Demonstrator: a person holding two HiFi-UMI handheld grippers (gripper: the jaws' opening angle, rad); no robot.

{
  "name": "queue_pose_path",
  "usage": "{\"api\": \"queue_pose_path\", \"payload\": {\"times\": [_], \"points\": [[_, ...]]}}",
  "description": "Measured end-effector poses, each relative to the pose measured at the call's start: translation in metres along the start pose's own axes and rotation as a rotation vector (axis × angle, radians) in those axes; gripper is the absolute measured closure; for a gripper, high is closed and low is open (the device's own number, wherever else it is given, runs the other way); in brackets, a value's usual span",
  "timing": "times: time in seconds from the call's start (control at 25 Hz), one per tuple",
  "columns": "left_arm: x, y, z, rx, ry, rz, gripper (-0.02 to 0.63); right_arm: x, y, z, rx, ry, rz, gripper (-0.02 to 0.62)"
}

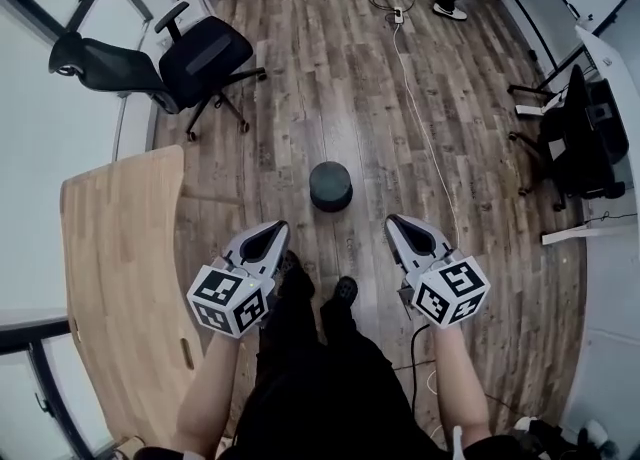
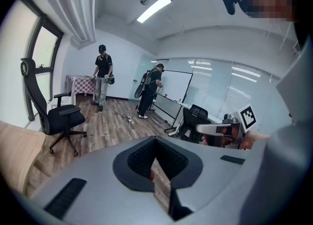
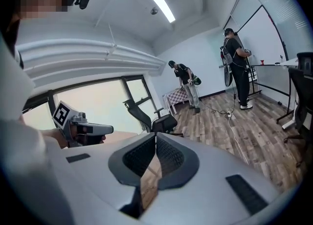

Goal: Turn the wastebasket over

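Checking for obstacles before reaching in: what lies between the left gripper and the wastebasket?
Nothing but bare wood floor. The head view shows that stretch clear between the left gripper and the dark round wastebasket.

Left gripper [image 1: 271, 238], right gripper [image 1: 400, 225]: jaws closed, empty.

I see a bright room, lit by the long ceiling lamp [image 2: 154, 9] and a white, washed-out window [image 2: 46, 57] down to the lamp's left, with soft shadows and bent, dark picture edges.
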State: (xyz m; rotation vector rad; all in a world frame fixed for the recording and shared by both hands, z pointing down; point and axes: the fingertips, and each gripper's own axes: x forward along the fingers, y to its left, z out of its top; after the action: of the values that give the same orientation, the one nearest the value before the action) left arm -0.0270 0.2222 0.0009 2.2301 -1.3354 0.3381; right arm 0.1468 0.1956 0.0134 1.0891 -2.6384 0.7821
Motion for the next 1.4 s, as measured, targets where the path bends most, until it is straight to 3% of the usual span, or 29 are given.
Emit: {"api": "queue_pose_path", "payload": {"times": [0.36, 0.76, 0.96, 1.4], "points": [[0.034, 0.033, -0.019, -0.048, 0.065, -0.030, 0.591, 0.036, -0.012, -0.028, 0.021, 0.098, -0.022, 0.561], [0.085, 0.100, 0.001, -0.106, 0.097, -0.102, 0.591, 0.101, -0.031, 0.010, -0.005, 0.131, -0.100, 0.561], [0.110, 0.136, -0.007, -0.121, 0.137, -0.143, 0.591, 0.143, -0.033, 0.013, -0.032, 0.157, -0.122, 0.561], [0.161, 0.171, -0.047, -0.221, 0.219, -0.139, 0.591, 0.194, -0.066, -0.032, 0.002, 0.320, -0.078, 0.561]]}}
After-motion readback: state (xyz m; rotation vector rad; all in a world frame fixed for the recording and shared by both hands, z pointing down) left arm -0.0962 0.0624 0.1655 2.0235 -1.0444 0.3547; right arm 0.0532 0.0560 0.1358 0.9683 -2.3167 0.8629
